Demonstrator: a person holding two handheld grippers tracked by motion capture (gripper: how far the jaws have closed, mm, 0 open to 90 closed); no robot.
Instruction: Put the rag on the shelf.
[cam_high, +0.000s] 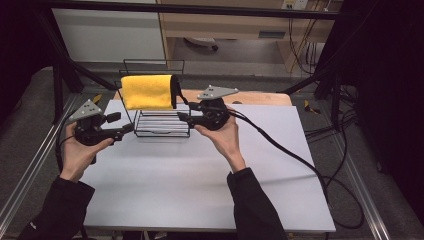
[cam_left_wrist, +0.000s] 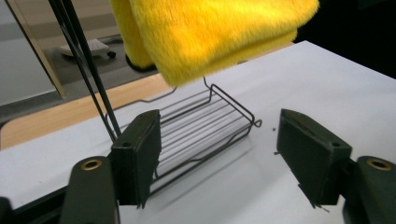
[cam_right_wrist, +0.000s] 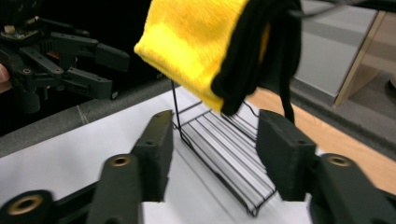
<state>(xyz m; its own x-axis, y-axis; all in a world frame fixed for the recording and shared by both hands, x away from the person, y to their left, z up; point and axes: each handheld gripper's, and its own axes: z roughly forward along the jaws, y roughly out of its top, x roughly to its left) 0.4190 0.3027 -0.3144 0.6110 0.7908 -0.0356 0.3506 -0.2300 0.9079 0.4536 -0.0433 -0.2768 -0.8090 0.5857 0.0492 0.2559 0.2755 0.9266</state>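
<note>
High view: we hold the left gripper (cam_high: 128, 128) and right gripper (cam_high: 181, 116) at either end of the wire rack (cam_high: 162, 125) on the white worktop (cam_high: 200, 185); the yellow towel (cam_high: 147, 91) drapes over its top.
Left gripper view: our jaws stand apart, empty, below the towel (cam_left_wrist: 210, 32).
Right gripper view: jaws apart, rack (cam_right_wrist: 224, 158) beyond them, nothing clamped.

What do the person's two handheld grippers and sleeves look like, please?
Both the left gripper and right gripper are black, two-jawed, with brass-coloured pivot rings and a grey three-cornered plate on top. A black cable trails from the right one. The sleeves are dark.
</note>
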